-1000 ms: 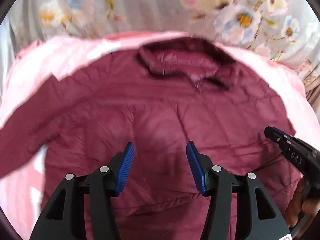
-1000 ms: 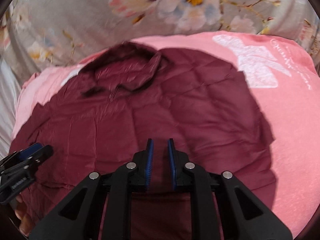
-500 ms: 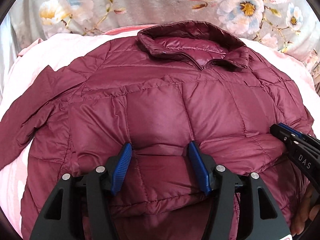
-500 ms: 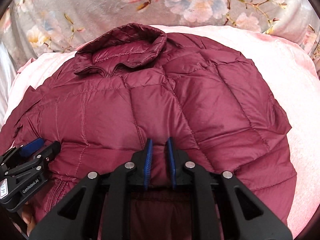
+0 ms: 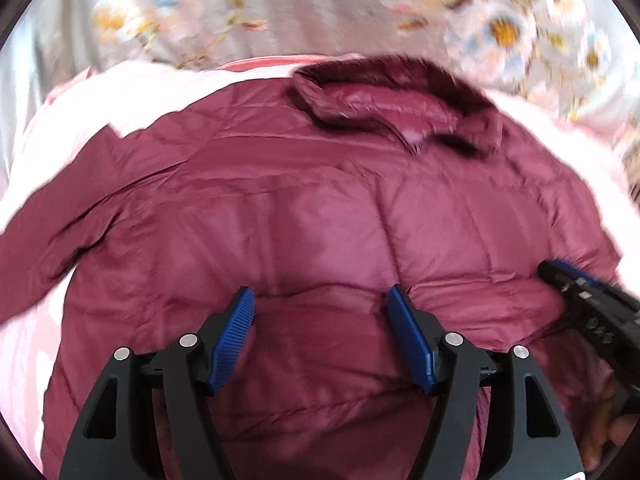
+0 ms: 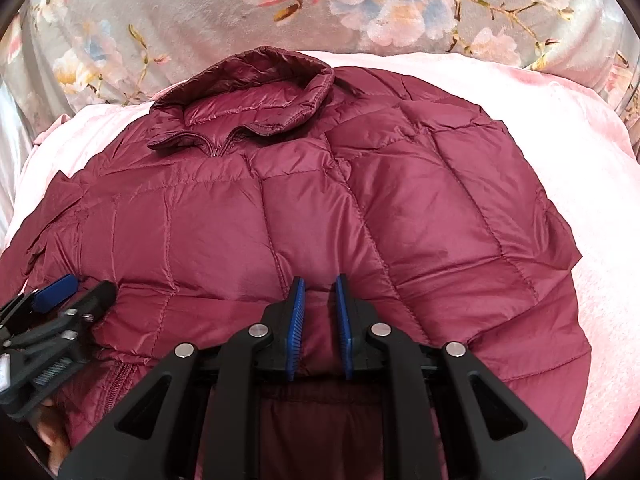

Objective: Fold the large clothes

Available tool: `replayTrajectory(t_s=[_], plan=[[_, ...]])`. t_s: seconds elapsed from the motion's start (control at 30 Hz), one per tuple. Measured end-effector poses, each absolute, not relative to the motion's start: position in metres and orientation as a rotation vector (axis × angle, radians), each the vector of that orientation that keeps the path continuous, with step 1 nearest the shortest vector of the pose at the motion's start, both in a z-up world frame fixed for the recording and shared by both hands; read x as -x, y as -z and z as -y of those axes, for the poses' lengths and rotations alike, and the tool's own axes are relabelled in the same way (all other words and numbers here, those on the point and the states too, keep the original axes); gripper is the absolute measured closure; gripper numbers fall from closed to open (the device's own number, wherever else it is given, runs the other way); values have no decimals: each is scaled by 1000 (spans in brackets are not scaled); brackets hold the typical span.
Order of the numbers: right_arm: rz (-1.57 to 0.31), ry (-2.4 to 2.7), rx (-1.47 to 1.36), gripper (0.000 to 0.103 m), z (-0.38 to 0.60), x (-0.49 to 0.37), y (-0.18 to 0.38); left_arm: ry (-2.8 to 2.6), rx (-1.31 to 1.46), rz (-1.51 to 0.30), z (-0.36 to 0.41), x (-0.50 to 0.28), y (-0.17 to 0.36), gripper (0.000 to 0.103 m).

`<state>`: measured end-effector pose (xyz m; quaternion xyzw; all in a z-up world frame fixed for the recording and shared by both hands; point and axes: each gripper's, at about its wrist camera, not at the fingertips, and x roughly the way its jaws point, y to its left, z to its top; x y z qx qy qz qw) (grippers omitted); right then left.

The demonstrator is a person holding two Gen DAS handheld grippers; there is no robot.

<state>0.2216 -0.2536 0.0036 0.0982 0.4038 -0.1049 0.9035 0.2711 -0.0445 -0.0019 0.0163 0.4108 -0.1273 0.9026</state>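
Maroon quilted jacket (image 6: 304, 216) spread front-up on a pink blanket (image 6: 592, 184), collar (image 6: 256, 92) at the far side, near hem folded up over the body. Left gripper (image 5: 320, 320) released — blue pads wide apart over the fold's edge, fabric between them. Right gripper (image 6: 320, 308) clenched on the folded hem, a narrow slot showing. Bare pink room right of the jacket — flowered grey sheet (image 6: 360, 8) beyond the far edge.
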Motion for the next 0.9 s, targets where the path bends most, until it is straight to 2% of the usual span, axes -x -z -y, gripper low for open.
replayTrajectory(t_s=[0.07,0.17,0.23,0.5,0.67,0.77,0.83,0.9], plan=[[-832,244,-184,75,246,-212,-15,276,49,-853,16,-262,-11,35],[-779,184,-178,64,222,-190,-40,266,189,-856,-49,-249,-30,24],[-756,135,-163,60,200,-180,-52,189,266,-852,-105,-246,-38,22],[-795,-17,-175,58,136,-164,-44,-243,517,-869,-315,-239,-19,22],[-823,-23,-133,57,115,-158,-33,-396,656,-843,-388,-231,-2,23],[-834,-24,-137,53,110,-154,-28,-383,734,-826,-406,-235,3,25],[-837,-16,-136,52,110,-152,-27,-371,731,-812,-406,-243,-1,47],[-838,-9,-133,52,111,-151,-27,-328,717,-828,-401,-255,-4,101]])
